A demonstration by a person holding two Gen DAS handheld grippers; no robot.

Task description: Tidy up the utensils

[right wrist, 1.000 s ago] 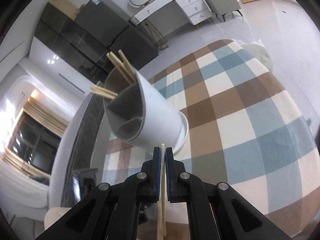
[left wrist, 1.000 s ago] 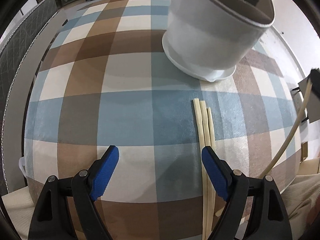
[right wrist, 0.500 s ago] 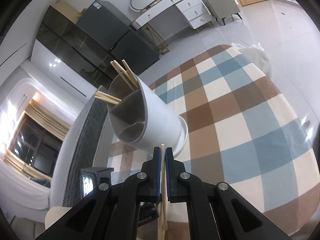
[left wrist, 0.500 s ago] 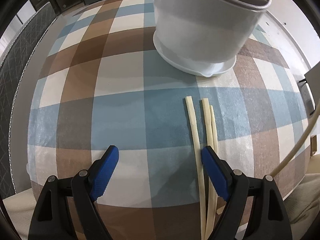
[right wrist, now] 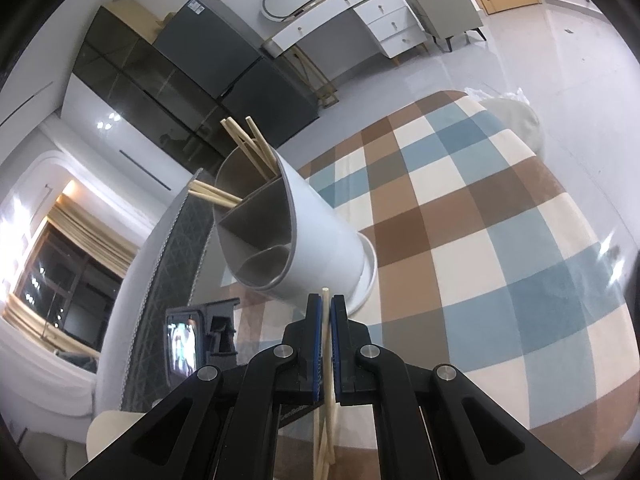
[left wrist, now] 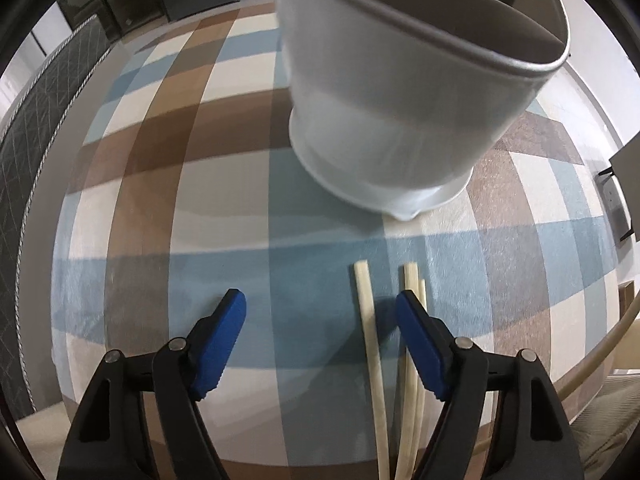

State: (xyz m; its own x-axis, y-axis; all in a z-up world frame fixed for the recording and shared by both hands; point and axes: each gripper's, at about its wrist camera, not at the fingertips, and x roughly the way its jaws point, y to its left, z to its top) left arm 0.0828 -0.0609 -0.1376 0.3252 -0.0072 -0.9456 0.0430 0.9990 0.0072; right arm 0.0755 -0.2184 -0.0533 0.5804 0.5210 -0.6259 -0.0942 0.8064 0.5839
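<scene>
The right gripper [right wrist: 325,340] is clamped on one chopstick [right wrist: 326,320], so the stick should be tipped upright and its end steered over the rim into an open compartment before letting go, not dropped from the side. The left gripper [left wrist: 320,344] hangs wide open and empty over three loose chopsticks [left wrist: 370,320] lying near-parallel on the smooth checked cloth [left wrist: 200,200], one between its jaws, two seemingly under the right pad. Beyond stands the holder [right wrist: 304,236], a tapered white plastic tub with grey dividers and a flared base, slim pale sticks already leaning in its far sections.
</scene>
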